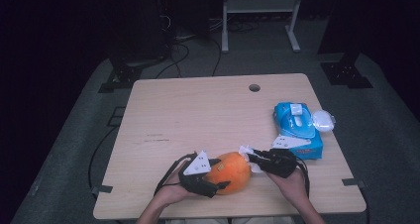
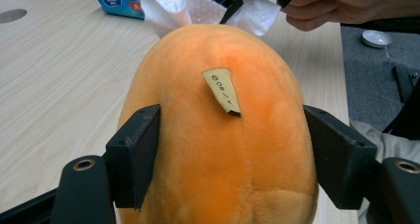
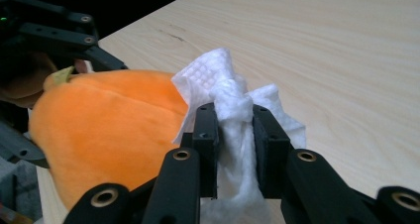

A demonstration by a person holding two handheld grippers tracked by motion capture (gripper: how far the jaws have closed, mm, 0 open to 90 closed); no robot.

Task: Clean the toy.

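Observation:
An orange plush fruit [image 1: 229, 172] lies near the table's front edge. My left gripper [image 1: 218, 173] is shut on the plush fruit [image 2: 218, 135], one jaw pressed to each side; a small tan tag [image 2: 223, 90] sits on its top. My right gripper [image 1: 251, 157] is shut on a crumpled white wipe [image 3: 233, 120] and holds it against the far end of the plush fruit [image 3: 109, 130]. That wipe [image 2: 198, 8] and the other hand show beyond the fruit in the left gripper view.
A blue pack of wipes [image 1: 297, 130] lies at the right side of the wooden table [image 1: 198, 115], with a clear plastic lid [image 1: 323, 120] beside it. A round cable hole [image 1: 254, 87] is near the far edge. Stands and cables are on the floor beyond.

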